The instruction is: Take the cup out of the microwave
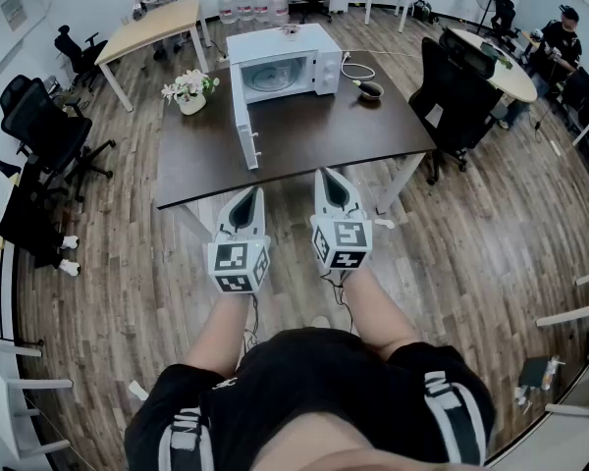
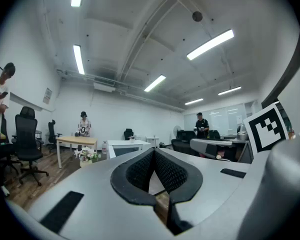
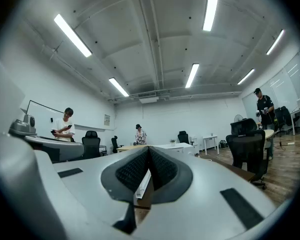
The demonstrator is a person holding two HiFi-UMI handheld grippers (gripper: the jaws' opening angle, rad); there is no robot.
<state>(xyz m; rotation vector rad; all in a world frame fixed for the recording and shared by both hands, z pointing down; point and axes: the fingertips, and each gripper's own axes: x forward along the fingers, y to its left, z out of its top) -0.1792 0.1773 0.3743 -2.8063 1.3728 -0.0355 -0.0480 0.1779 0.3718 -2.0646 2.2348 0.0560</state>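
One white microwave oven [image 1: 319, 62] stands at the upper centre of the head view, at the far edge of one dark brown rectangular table [image 1: 324, 130]. Its single white door [image 1: 243, 116] is swung fully open at the left of the cavity and reaches toward the table's near edge. The cup cannot be picked out. The open cavity shows only a pale round shape [image 1: 270, 77].

One pot of white flowers [image 1: 189, 91] sits at the table's upper left corner, and one small dark bowl-like thing [image 1: 371, 90] lies just right of the oven.

Two grippers hover side by side below the table's near edge, over wooden floor. The left gripper [image 1: 247, 196] [image 2: 154, 153] and the right gripper [image 1: 329, 175] [image 3: 149, 149] both have their jaws closed tip to tip, with nothing between them.

Bare tabletop stretches from the oven's front to the near edge, right of the door.
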